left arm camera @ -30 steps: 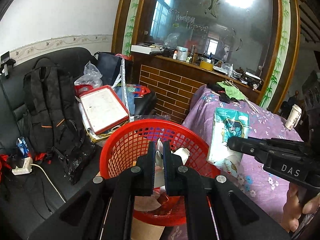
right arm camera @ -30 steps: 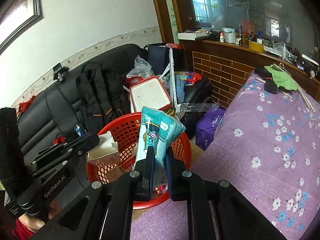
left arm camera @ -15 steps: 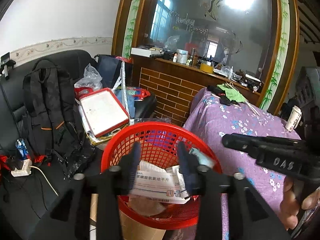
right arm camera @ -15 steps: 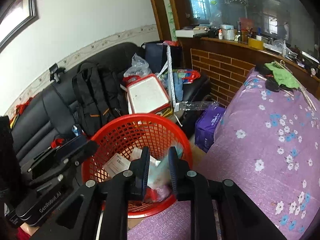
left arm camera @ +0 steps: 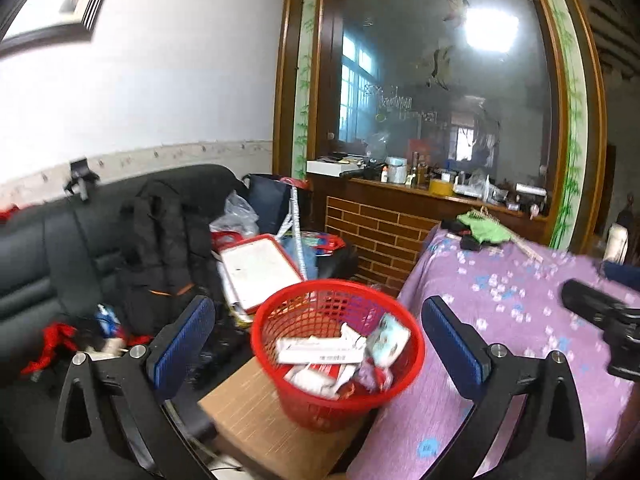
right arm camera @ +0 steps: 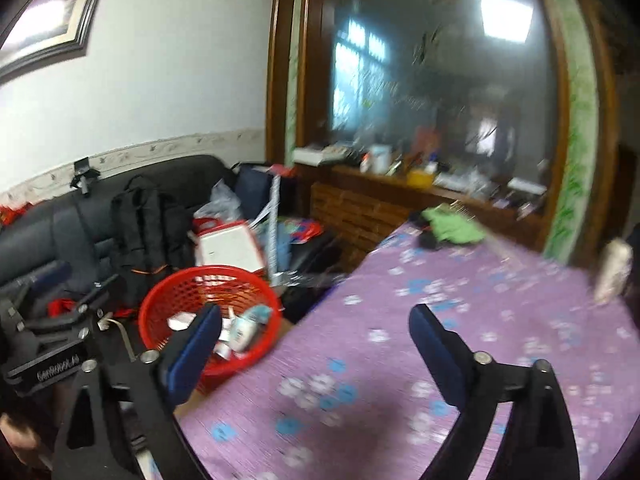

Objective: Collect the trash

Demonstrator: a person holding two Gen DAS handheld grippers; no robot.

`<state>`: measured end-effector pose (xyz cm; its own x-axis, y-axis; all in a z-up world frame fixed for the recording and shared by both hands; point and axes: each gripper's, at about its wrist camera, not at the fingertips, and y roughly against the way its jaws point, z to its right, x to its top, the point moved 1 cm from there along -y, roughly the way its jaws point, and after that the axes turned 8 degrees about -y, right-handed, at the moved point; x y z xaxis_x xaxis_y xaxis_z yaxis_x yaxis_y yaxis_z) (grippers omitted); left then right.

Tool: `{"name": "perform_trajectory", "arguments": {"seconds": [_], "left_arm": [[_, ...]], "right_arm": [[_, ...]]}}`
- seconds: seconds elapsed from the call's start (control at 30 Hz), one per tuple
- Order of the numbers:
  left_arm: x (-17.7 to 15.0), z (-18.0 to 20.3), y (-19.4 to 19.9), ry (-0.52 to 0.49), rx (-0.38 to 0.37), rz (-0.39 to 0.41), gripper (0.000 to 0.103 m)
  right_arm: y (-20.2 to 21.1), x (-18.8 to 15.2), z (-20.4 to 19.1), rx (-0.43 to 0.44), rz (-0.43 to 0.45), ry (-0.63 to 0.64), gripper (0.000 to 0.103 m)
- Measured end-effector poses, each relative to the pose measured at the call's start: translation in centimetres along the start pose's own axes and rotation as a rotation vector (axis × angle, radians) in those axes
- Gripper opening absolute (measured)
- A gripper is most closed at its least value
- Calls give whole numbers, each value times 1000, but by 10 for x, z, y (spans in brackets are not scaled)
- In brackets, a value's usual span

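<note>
Left tongs point(left arm camera: 316, 332) opening, nothing between pads. Right tongs point(right arm camera: 316, 340) opening, likewise empty. Red basket point(left arm camera: 338, 354) at frame centre holds trash: white carton point(left arm camera: 320, 353), tissue pack point(left arm camera: 390, 342). Likely release step.

A: Showing bright red, round plastic mesh basket point(left arm camera: 338, 364), holding white and pale teal packets point(left arm camera: 320, 354).
B: Spreading purple, blue-and-white flowered tablecloth point(right arm camera: 440, 320); lying green, crumpled cloth point(right arm camera: 454, 229).
A: Sitting black, orange-trimmed backpack point(left arm camera: 168, 256) against black leather sofa point(left arm camera: 48, 248); framing brown brick-patterned counter point(left arm camera: 380, 228).
</note>
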<state>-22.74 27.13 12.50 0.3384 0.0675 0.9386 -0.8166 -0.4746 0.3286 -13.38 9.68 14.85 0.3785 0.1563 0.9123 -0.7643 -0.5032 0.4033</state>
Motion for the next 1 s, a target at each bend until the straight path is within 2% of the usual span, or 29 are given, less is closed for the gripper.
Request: {"name": "perform_trajectory", "arguments": {"seconds": [0.13, 0.37, 0.7, 1.0], "left_arm": [[-11, 18, 18, -44, 26, -17, 103], [-22, 38, 32, -96, -18, -30, 103], [-24, 35, 39, -93, -11, -17, 103], [-26, 32, 37, -88, -15, -23, 103]], "right_arm": [[33, -23, 7, -54, 37, 24, 100], [66, -47, 14, -98, 55, 37, 100], [75, -49, 16, -93, 58, 30, 101], [68, -50, 15, -91, 39, 30, 101]]}}
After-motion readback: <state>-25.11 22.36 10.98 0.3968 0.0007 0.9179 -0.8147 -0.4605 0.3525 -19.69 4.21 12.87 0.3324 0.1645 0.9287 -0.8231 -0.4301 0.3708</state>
